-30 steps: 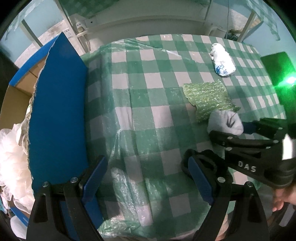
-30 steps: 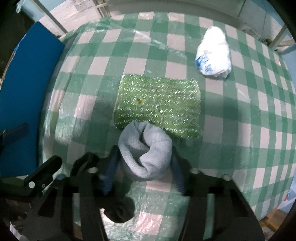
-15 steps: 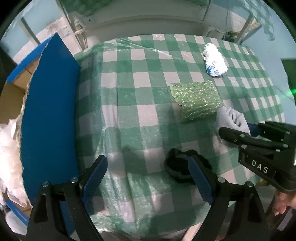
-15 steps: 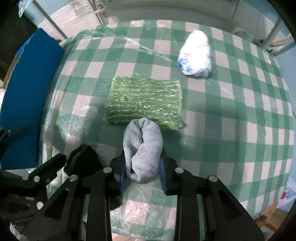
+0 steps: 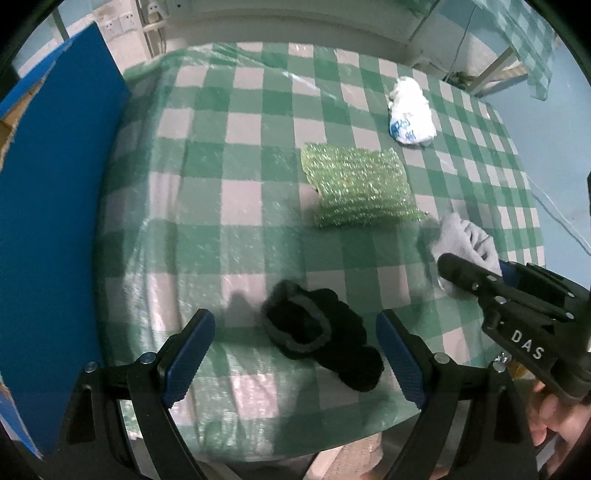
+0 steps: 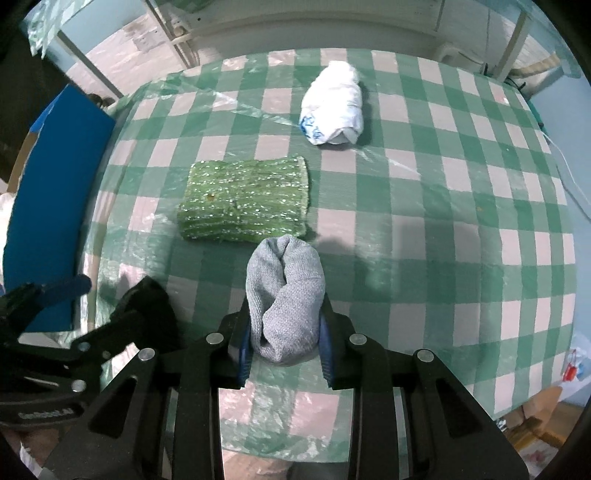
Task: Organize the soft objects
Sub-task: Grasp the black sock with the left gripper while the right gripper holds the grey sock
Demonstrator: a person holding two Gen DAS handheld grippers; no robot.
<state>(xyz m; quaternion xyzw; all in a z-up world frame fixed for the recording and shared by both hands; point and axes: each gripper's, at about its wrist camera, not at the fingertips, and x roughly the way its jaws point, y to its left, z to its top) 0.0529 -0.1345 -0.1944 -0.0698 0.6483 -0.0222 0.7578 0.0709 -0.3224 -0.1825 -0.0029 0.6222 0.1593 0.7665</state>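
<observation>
My right gripper (image 6: 285, 345) is shut on a rolled grey sock (image 6: 284, 295) and holds it above the checked table (image 6: 424, 229); the sock also shows in the left wrist view (image 5: 463, 245). My left gripper (image 5: 295, 356) is open and empty above a black rolled sock (image 5: 317, 338) that lies near the table's front edge; it also shows in the right wrist view (image 6: 147, 306). A green bubble-wrap pad (image 6: 245, 199) lies in the middle, and a white bundle with blue print (image 6: 334, 107) lies behind it.
A blue cardboard box flap (image 5: 55, 221) stands along the table's left side, also in the right wrist view (image 6: 55, 192). White table legs and a wall socket (image 5: 155, 11) are behind the table. The table's front edge is just below both grippers.
My right gripper closed on the grey sock and lifted it back off the table. My left gripper rose and pulled back, staying open over the black sock.
</observation>
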